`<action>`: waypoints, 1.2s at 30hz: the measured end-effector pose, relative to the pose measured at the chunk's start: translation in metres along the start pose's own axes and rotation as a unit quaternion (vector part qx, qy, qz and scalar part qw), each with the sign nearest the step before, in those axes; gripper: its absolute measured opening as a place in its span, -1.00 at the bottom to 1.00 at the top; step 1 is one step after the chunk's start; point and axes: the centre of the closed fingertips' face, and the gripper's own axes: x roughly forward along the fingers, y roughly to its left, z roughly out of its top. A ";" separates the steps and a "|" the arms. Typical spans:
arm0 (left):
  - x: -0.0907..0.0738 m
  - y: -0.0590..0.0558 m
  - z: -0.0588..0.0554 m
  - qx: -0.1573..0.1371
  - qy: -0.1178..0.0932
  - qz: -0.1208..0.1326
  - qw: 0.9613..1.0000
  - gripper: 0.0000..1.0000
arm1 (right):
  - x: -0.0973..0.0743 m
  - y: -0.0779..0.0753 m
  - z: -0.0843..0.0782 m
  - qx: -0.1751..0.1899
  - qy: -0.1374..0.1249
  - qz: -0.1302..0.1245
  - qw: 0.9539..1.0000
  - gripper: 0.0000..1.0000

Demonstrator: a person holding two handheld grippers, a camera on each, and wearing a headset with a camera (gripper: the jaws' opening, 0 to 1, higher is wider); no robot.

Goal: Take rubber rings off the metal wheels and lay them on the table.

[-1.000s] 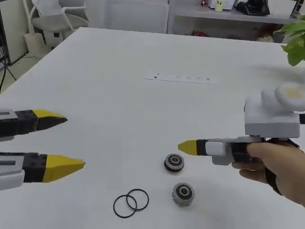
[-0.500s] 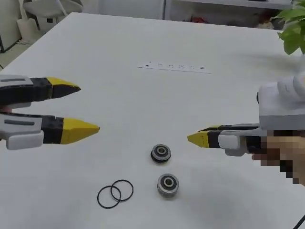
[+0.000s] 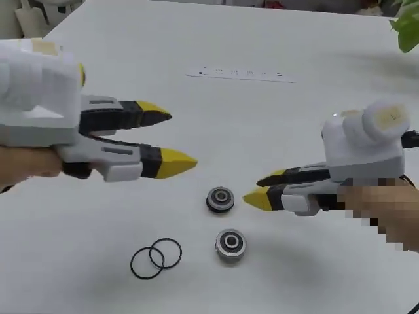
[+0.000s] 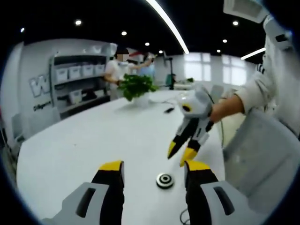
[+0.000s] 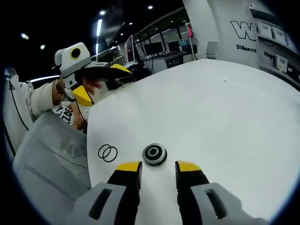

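both empty: my right claw [image 3: 252, 190] sits part open just beside the dark-rimmed wheel [image 3: 220, 199] on the surface [image 3: 314, 98], likely lined up to strip it; left claw [image 3: 182, 139] gapes wide above, ready to steady.

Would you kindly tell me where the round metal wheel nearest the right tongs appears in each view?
Head view: round metal wheel, centre, left of the yellow-tipped right tongs.
Left gripper view: low centre, between the left tongs.
Right gripper view: centre, just beyond the right tongs.
Shared landmark: those right tongs.
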 end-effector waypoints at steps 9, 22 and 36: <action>0.040 -0.013 -0.037 0.010 0.040 -0.021 0.999 -0.10 | 0.016 0.000 -0.011 -0.039 0.026 0.009 0.999 -0.47; 0.065 -0.023 -0.075 0.024 0.080 -0.017 0.996 -0.43 | 0.033 0.000 -0.021 -0.049 0.022 -0.003 0.999 -0.52; 0.074 -0.022 -0.086 -0.014 0.086 -0.015 0.996 -0.69 | 0.036 0.001 -0.019 -0.067 0.011 -0.007 0.998 -0.59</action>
